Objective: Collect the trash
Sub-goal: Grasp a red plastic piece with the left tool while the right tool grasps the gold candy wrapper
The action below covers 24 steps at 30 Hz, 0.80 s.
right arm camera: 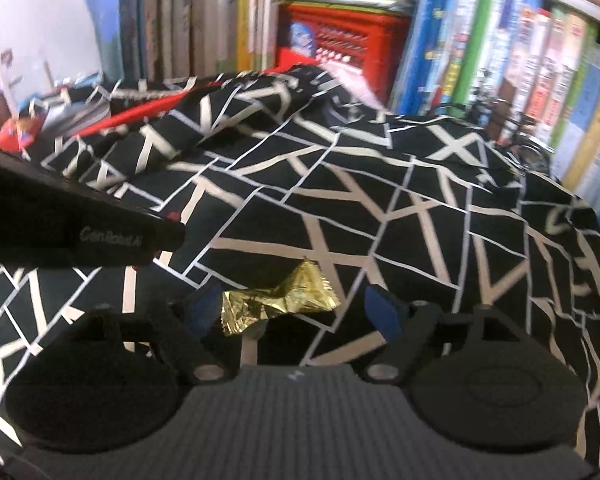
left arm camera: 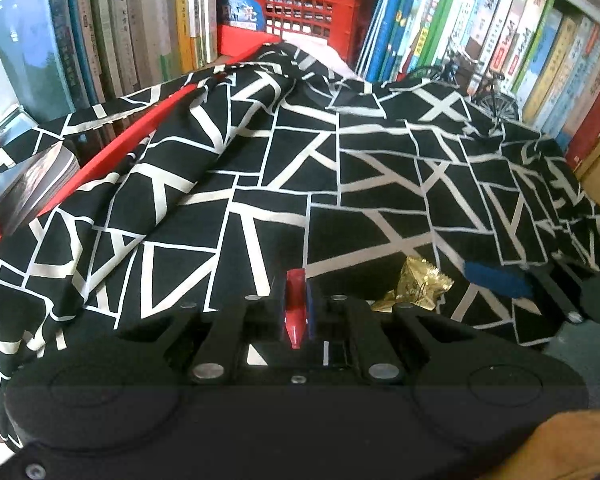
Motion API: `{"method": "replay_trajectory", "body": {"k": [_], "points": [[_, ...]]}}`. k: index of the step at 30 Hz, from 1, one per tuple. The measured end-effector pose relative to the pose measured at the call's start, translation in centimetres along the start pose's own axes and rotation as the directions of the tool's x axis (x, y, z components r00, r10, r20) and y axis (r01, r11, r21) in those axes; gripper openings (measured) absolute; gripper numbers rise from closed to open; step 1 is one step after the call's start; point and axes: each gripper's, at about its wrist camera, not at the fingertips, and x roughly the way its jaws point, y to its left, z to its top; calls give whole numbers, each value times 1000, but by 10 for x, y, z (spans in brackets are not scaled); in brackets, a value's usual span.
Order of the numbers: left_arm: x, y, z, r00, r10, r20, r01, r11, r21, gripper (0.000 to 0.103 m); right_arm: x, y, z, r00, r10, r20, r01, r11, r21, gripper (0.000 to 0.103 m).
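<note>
Black-and-white cloth (right arm camera: 380,208) under gold wrapper (right arm camera: 284,300) between spread right tool (right arm camera: 296,308); left tool (left arm camera: 298,304) pressed together, empty.

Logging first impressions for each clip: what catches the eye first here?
A crumpled gold wrapper lies on a black cloth with white lines, between the wide-open jaws of the right gripper. Behind the cloth stand rows of colourful books and a red crate.
</note>
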Motion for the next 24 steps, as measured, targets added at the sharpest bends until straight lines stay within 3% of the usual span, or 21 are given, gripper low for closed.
{"method": "replay_trajectory", "body": {"k": [3,9,14,24], "points": [[3,1,-1,1000,5,-14,-5,1000,12,9,10,5,2,999,24,-22,-25,999,-36,85],[9,2,-1,1000,2,-27,-2,1000,7,10,13,7,-1,998,57,-37,-58,998,-36,71],[11,0,0,999,-6,-34,6,1000,15,10,7,3,-3,999,48,-24,-48,999,0,51],[2,0,-1,999,-25,-29,25,999,19,10,-11,-4,-4,1000,21,-7,-21,998,63,49]]}}
